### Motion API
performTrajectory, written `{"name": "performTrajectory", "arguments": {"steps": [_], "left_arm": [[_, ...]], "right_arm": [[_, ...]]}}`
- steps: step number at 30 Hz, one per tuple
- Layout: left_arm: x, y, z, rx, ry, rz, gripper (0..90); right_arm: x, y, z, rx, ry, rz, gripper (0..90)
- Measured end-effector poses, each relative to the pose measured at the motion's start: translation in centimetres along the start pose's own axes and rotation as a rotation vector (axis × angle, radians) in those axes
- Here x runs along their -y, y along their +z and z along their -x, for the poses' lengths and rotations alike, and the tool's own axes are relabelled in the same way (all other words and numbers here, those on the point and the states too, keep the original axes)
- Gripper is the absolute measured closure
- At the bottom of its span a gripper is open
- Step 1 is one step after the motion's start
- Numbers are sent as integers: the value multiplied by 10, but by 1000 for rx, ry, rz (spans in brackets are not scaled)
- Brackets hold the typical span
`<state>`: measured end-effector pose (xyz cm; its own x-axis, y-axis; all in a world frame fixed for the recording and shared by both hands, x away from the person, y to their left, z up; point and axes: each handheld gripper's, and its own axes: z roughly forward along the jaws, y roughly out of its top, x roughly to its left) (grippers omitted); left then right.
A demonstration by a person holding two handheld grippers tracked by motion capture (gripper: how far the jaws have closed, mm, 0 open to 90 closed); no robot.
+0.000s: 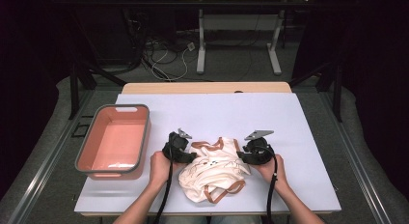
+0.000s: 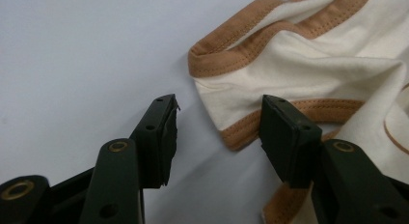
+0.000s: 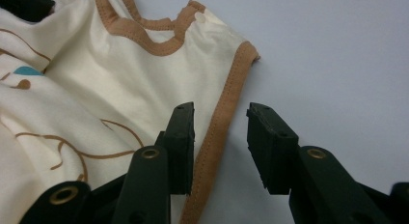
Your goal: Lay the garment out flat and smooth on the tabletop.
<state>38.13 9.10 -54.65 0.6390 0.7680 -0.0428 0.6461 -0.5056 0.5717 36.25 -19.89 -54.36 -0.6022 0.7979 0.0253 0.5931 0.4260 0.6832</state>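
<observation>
A cream garment (image 1: 214, 173) with brown trim and a brown line print lies crumpled on the white table top (image 1: 217, 110), near the front edge. My left gripper (image 1: 190, 155) sits at its upper left corner. In the left gripper view the jaws (image 2: 219, 108) stand apart, with a brown-hemmed corner of the garment (image 2: 337, 64) lying between them and clear of the pads. My right gripper (image 1: 239, 156) is at the garment's upper right. There its jaws (image 3: 222, 113) straddle the brown-trimmed side edge of the garment (image 3: 96, 89) without pressing on it.
A salmon-pink bin with a grey rim (image 1: 113, 107) stands open at the table's left side. Beyond the far edge are the white legs of another table (image 1: 201, 50) and loose cables on the floor (image 1: 164, 55). Bare table top stretches behind and right of the garment.
</observation>
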Motion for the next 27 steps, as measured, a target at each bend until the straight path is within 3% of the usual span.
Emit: {"name": "performTrajectory", "arguments": {"steps": [2, 7, 9, 14, 17, 22, 24, 27], "left_arm": [[0, 0, -1, 16, 14, 5, 522], [-1, -1, -3, 81, 22, -4, 783], [-3, -2, -6, 82, 29, -8, 827], [-10, -2, -10, 9, 31, 1, 857], [-17, -3, -10, -55, 67, 3, 857], [-29, -2, -13, -157, 83, 7, 852], [-31, 1, -15, -193, 85, 4, 826], [-30, 1, -17, -202, 66, -1, 734]], "right_arm": [[0, 1, 0, -3, -7, 0, 625], [1, 2, -2, -1, -4, -10, 626], [0, 2, -2, -2, -8, -6, 628], [1, 4, -1, -3, -9, 3, 631], [0, 3, -1, 4, -16, -12, 634], [0, 3, -2, 10, -12, -1, 635], [0, 4, -3, 8, -9, -11, 634], [0, 3, -3, 11, -14, -9, 634]]}}
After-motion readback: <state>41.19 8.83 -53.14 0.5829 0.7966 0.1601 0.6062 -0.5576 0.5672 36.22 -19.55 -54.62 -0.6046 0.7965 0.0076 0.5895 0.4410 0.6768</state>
